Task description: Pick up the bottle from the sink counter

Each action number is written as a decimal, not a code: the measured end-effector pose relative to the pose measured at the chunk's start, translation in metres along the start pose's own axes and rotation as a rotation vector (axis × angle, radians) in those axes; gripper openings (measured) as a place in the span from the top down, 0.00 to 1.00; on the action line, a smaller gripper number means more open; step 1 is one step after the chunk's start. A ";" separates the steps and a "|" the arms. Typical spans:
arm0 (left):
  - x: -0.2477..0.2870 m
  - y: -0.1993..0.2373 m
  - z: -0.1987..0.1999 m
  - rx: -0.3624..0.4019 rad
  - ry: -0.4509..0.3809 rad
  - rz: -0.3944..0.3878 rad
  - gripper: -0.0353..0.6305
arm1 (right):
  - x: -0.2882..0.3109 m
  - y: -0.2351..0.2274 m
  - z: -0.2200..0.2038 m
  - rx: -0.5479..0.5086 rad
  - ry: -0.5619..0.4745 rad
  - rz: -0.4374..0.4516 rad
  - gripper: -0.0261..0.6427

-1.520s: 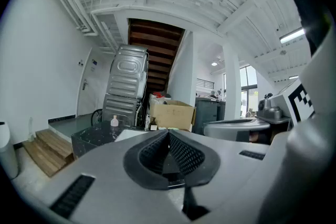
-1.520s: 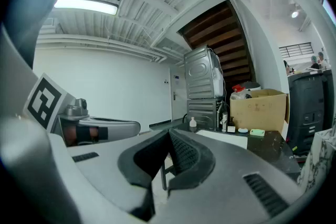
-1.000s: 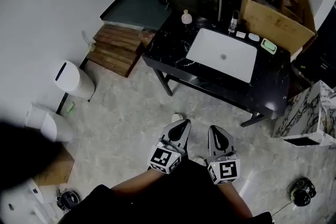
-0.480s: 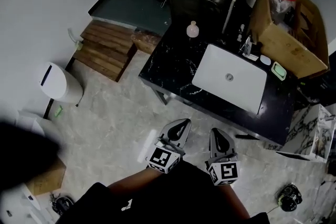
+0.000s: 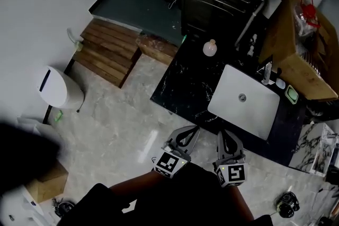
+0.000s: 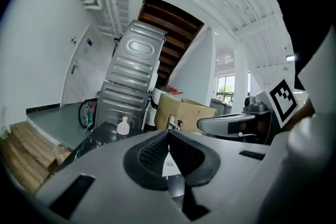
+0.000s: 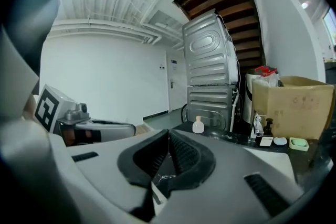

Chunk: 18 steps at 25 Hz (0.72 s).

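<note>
Just short of the counter (image 5: pixel 183 84): left gripper (image 5: pixel 192 130) and right gripper (image 5: pixel 223 135) both pinched shut, empty. Bottle (image 5: pixel 210 48) stands at far left corner, beside sink (image 5: pixel 249 114), well apart from both. Approach step, I judge; next calls for opened jaws and a forward reach.

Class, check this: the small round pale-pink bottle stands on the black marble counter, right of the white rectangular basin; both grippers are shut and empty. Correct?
No. The head view shows the small round pale-pink bottle left of the white rectangular basin. It does stand on the black marble counter, and the left gripper and right gripper are shut and empty.
</note>
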<state>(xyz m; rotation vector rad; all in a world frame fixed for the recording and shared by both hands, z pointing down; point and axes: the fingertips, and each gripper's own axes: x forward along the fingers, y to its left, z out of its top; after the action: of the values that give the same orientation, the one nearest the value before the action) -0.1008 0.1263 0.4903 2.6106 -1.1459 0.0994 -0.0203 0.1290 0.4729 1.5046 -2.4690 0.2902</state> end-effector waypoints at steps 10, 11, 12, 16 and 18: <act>0.029 0.064 0.021 -0.040 -0.031 -0.003 0.92 | 0.038 -0.006 0.013 0.000 -0.011 -0.051 0.90; 0.031 0.068 0.022 -0.037 -0.036 0.003 0.92 | 0.039 -0.009 0.013 -0.008 -0.006 -0.059 0.90; 0.032 0.071 0.024 -0.037 -0.042 0.007 0.92 | 0.039 -0.013 0.014 -0.011 -0.002 -0.069 0.90; 0.036 0.081 0.029 -0.040 -0.060 0.033 0.92 | 0.043 -0.024 0.019 0.004 -0.021 -0.096 0.90; 0.039 0.087 0.029 -0.032 -0.060 0.055 0.92 | 0.047 -0.025 0.016 0.006 -0.028 -0.093 0.90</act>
<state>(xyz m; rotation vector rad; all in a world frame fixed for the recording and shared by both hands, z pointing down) -0.1395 0.0342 0.4897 2.5709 -1.2298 0.0141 -0.0205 0.0736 0.4724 1.6313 -2.4118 0.2621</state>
